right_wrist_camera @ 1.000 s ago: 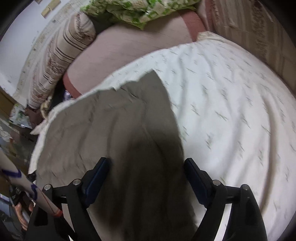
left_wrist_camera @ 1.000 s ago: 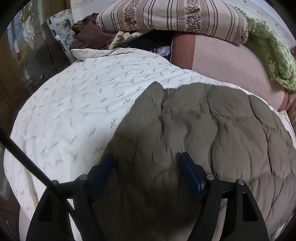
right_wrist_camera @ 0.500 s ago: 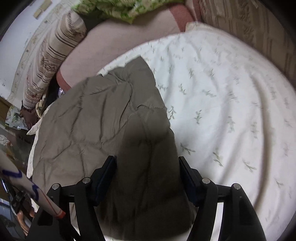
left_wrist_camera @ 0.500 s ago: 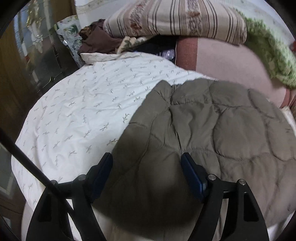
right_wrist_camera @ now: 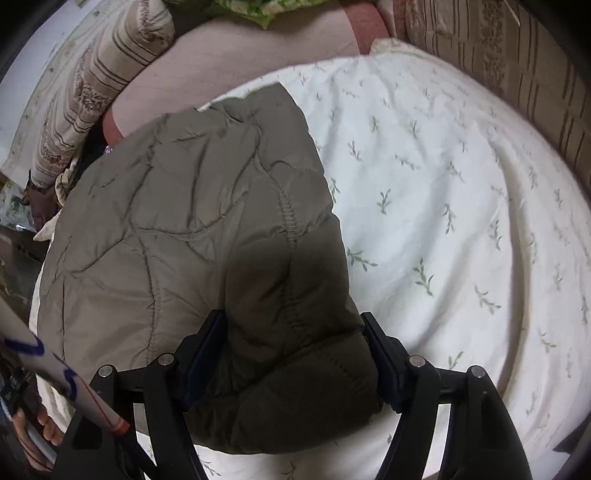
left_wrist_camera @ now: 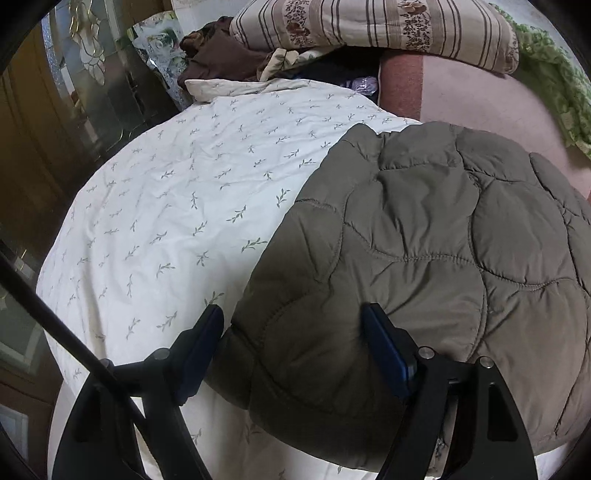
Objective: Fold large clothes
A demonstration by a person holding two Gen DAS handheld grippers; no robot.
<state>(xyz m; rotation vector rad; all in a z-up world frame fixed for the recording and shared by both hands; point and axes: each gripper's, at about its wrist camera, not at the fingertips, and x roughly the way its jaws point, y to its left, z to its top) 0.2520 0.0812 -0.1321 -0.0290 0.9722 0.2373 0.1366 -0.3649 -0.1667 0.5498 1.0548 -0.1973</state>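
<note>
An olive quilted jacket (left_wrist_camera: pixel 424 251) lies folded on a white bed cover with a leaf print (left_wrist_camera: pixel 177 206). My left gripper (left_wrist_camera: pixel 295 347) is open, its blue-padded fingers straddling the jacket's near left corner. In the right wrist view the jacket (right_wrist_camera: pixel 192 221) lies left of centre on the cover (right_wrist_camera: pixel 461 221). My right gripper (right_wrist_camera: pixel 295 354) is open wide, its jaws on either side of the jacket's near right corner, the fabric bulging between them.
A striped pillow (left_wrist_camera: pixel 369 26), a pink blanket (left_wrist_camera: pixel 472 96), a green floral cloth (left_wrist_camera: pixel 554 85) and brown clothes (left_wrist_camera: pixel 218 59) lie at the head of the bed. A glass cabinet (left_wrist_camera: pixel 92 85) stands left. A striped headboard (right_wrist_camera: pixel 517 62) rises right.
Both grippers have moved down and toward me along the jacket, from over its middle to its near edge. The jacket's near corners now sit between the open jaws.
</note>
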